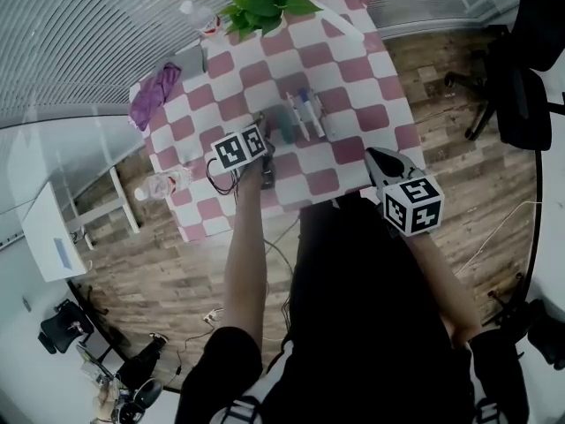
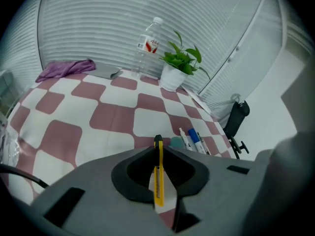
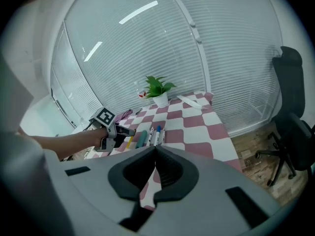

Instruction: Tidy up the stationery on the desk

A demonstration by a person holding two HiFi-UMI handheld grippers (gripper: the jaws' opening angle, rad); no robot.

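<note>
Stationery here looks mostly sorted already, I'd say. The only loose piece I can spot is the yellow box cutter point(image 2: 158, 181), and it's off the table, clamped edge-on in the left claw point(image 2: 158, 144) with its black tip poking out past the jaws. The right claw point(image 3: 155, 150) is clenched on nothing and hangs by the near edge of the checkered table point(image 1: 353, 87), well apart from the left one. Just beyond the cutter's tip, a teal thing point(image 2: 175, 142) (can't tell what) and a few markers point(image 2: 194, 141) lie side by side in a neat row, so my guess is the cutter only needs setting down beside them. Further back are a plant point(image 2: 179, 65), a bottle point(image 2: 147, 43) and a purple cloth point(image 2: 64, 69), none of it stationery.
</note>
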